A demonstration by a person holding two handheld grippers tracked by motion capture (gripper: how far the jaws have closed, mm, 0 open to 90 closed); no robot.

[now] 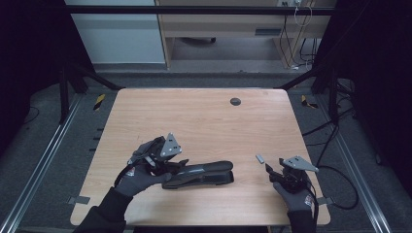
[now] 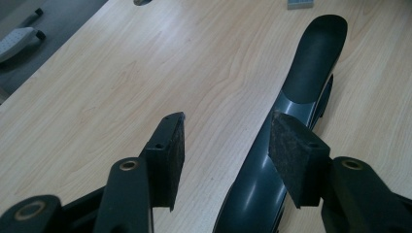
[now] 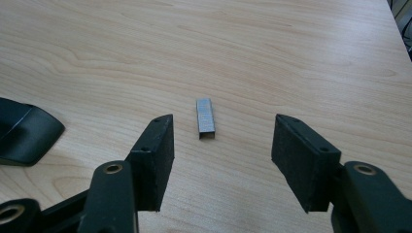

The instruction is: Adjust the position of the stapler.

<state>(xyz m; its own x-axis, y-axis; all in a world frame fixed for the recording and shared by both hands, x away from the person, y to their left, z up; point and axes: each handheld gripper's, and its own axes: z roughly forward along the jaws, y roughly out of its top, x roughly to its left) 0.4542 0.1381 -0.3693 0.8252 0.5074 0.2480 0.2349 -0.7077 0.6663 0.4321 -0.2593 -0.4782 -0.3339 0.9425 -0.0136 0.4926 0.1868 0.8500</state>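
The person wears dark grey knit gloves and black sleeves. Each gripper, left [image 1: 178,165] and right [image 1: 270,171], has black jaws with brass-ringed screw holes, rough dark pads [image 3: 156,160], a grey three-cornered plate and a trailing black cable.

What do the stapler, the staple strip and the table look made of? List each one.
Long black stapler: likely glossy moulded plastic; light streaks along its smooth top.
Small grey staple strip: metal by its look, dull silver, finely ribbed.
Pale table: wood or wood-look laminate, matte, with grain lines.
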